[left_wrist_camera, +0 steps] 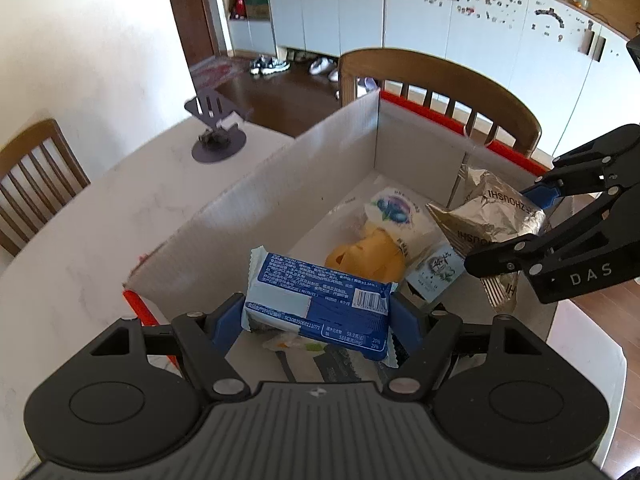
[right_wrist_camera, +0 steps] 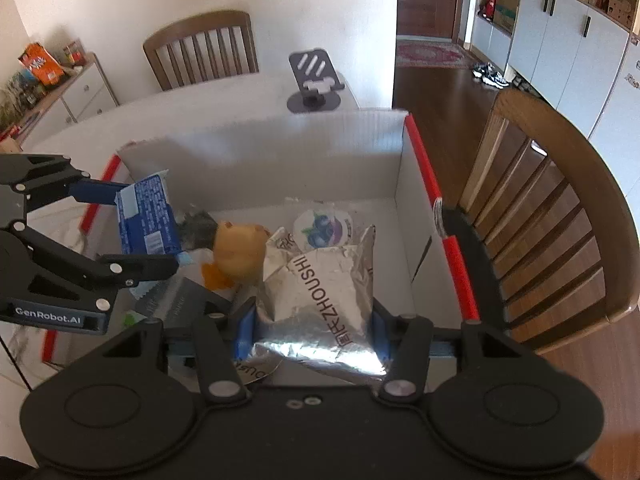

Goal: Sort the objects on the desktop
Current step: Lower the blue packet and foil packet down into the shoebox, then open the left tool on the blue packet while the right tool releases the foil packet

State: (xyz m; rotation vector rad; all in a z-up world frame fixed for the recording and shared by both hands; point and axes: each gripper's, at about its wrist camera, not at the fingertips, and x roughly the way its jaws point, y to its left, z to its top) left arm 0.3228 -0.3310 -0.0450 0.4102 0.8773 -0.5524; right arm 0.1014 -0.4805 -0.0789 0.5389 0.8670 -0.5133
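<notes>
My left gripper (left_wrist_camera: 318, 314) is shut on a blue snack packet (left_wrist_camera: 320, 300) and holds it over the near end of a white cardboard box (left_wrist_camera: 280, 172) with red edges. My right gripper (right_wrist_camera: 314, 320) is shut on a silver foil bag (right_wrist_camera: 320, 292) over the box's other side. Each gripper shows in the other's view: the right gripper (left_wrist_camera: 516, 224) with the foil bag (left_wrist_camera: 492, 216), the left gripper (right_wrist_camera: 136, 224) with the blue packet (right_wrist_camera: 146, 216). In the box lie a yellow plush toy (left_wrist_camera: 364, 256), a blueberry packet (left_wrist_camera: 400, 216) and other small packets.
The box (right_wrist_camera: 340, 160) stands on a white table (left_wrist_camera: 100, 216). A dark phone stand (left_wrist_camera: 218, 132) stands on the table beyond the box. Wooden chairs (right_wrist_camera: 560, 216) stand close around the table. Cabinets line the far wall.
</notes>
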